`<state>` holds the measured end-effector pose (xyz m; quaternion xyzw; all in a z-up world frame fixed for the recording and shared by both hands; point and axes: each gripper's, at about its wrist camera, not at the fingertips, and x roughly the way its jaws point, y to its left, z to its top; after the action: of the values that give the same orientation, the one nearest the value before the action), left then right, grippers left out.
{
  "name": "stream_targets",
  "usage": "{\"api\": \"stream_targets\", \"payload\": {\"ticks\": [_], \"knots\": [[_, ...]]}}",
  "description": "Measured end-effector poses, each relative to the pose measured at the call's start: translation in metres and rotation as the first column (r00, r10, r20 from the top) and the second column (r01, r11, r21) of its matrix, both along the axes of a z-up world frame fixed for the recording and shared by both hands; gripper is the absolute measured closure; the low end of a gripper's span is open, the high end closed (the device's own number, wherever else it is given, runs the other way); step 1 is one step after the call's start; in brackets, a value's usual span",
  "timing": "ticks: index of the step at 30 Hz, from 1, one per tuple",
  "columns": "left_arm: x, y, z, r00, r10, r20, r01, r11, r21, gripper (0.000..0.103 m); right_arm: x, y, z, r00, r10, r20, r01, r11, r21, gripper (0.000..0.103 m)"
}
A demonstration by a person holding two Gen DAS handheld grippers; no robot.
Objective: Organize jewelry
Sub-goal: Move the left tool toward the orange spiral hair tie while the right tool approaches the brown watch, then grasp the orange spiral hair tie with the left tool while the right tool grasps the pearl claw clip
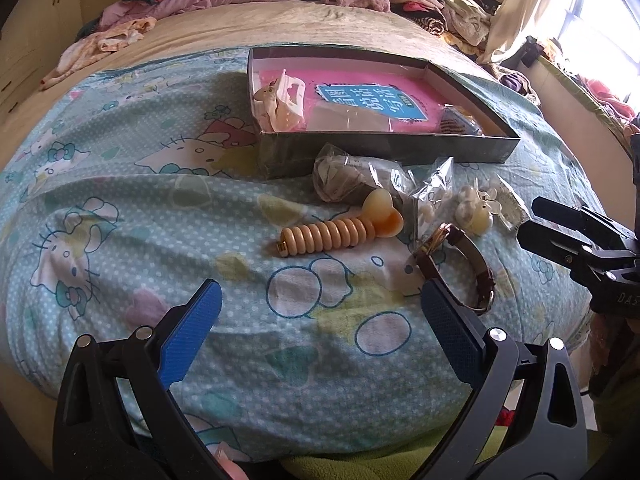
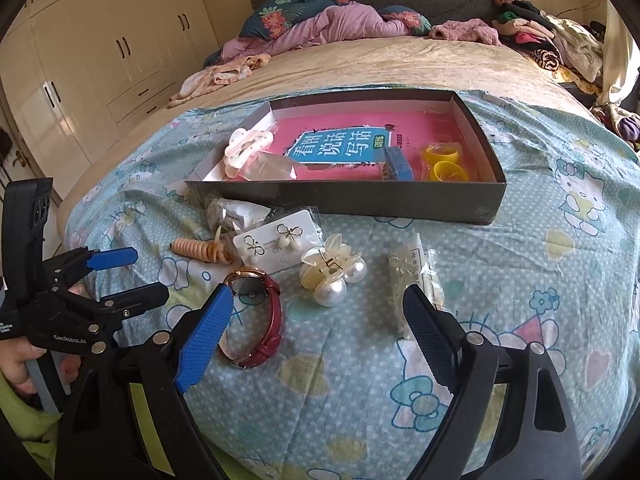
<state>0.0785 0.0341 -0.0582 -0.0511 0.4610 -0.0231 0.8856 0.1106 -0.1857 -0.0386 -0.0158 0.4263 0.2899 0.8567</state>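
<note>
the light blue cartoon-print bedsheet (image 2: pixel 520 264) is serving as the work surface, probably because it is soft and wide, so small pieces are not rolling away. at its far side the shallow dark cardboard box with a pink booklet inside (image 2: pixel 400 200) is lying open; it seems to be the collecting place, since a white flower-shaped hair clip (image 2: pixel 244 148), a blue comb-like clip (image 2: pixel 394 164) and yellow plastic rings (image 2: pixel 444 162) are already sitting in it. the loose pieces are waiting in a row just in front of the box, near to both grippers. the left gripper (image 1: pixel 320 312) is hanging above the sheet with fingers wide apart and nothing between them; it is pointing toward the beige spiral hair tie with a heart end (image 1: pixel 340 228). the right gripper (image 2: pixel 316 320) is also having its fingers well apart and empty, framing the red-strap wristwatch with a gold rim (image 2: pixel 260 320) and the cream hair claw with two big pearls (image 2: pixel 332 272), so i judge one of these is the next pick. behind them a white card with bow earrings (image 2: pixel 276 248) and small clear plastic packets (image 2: pixel 416 276) are lying, not yet sorted.
</note>
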Motion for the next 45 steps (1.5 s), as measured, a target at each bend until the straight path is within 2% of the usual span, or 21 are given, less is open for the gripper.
{"api": "stream_targets", "payload": {"ticks": [7,17,30,36,38,40,41,45], "knots": [[0.019,-0.001,-0.006,1.0,-0.001,-0.013,0.001,1.0,0.019,0.01,0.011,0.007,-0.011,1.0,0.014,-0.022,-0.015,1.0,-0.013,0.026],[0.042,-0.005,-0.017,0.999,-0.011,-0.041,0.013,1.0,0.026,0.01,0.021,0.01,-0.015,0.999,0.018,-0.028,-0.018,1.0,-0.012,0.027],[0.056,-0.005,-0.023,0.999,0.008,-0.045,-0.007,1.0,0.024,0.01,0.038,0.022,-0.034,0.998,0.043,-0.045,-0.045,0.998,-0.036,0.056],[0.06,-0.005,-0.025,0.999,0.017,-0.033,-0.016,0.999,0.037,0.01,0.036,0.024,-0.035,0.999,0.042,-0.015,-0.043,0.999,-0.033,0.057],[0.059,-0.006,-0.025,1.0,0.014,-0.028,-0.013,0.999,0.048,0.015,0.035,0.022,-0.033,0.999,0.039,-0.019,-0.039,0.999,-0.027,0.057],[0.057,-0.007,-0.023,1.0,0.007,-0.02,-0.006,0.999,0.045,0.03,0.033,0.019,-0.031,0.999,0.032,-0.017,-0.032,0.999,-0.022,0.057],[0.056,-0.008,-0.022,1.0,0.002,-0.019,-0.001,0.999,0.04,0.034,0.033,0.018,-0.029,0.999,0.03,-0.018,-0.03,0.999,-0.017,0.057],[0.05,-0.009,-0.02,1.0,-0.011,-0.013,0.011,1.0,0.029,0.039,0.028,0.013,-0.021,1.0,0.025,-0.011,-0.025,1.0,-0.004,0.057]]}}
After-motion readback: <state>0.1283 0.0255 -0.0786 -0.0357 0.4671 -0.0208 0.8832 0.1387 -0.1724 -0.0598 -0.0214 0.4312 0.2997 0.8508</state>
